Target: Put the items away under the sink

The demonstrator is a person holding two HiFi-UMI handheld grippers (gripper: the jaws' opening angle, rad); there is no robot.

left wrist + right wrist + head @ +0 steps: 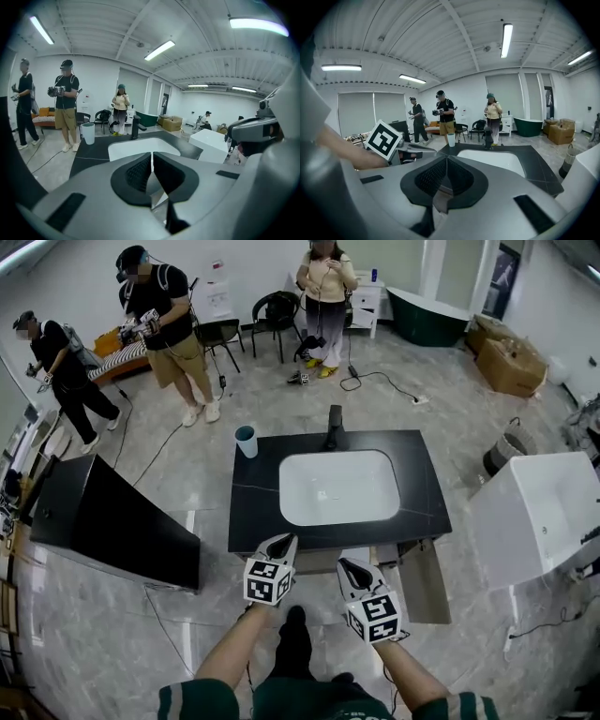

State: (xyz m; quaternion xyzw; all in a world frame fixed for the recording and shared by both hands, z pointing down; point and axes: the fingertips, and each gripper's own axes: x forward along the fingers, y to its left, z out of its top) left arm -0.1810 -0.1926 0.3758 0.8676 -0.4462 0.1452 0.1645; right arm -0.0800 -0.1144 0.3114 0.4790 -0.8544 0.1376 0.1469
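Nearest me, my left gripper [281, 542] and my right gripper [349, 566] hover side by side, just short of the near edge of the black counter [253, 512]. Both pairs of jaws are pressed together with nothing between them. Under the counter's near right part a pale panel [427, 582] juts toward me. It is probably the open cabinet door, though the steep view does not let me be sure.

Past the near edge, the white basin [339, 488] is set into the counter, with the black tap [334, 427] behind it at the far edge.

The only loose item I find is the cup [246, 441]. It stands upright on the far left corner of the counter, well apart from both grippers. I judge it light, stiff and smooth-walled, so it is apt to slip or tip if pinched near the rim. I would spread the left jaws and take it across the middle of its wall. I would squeeze gently and carry it upright, in case it holds something.
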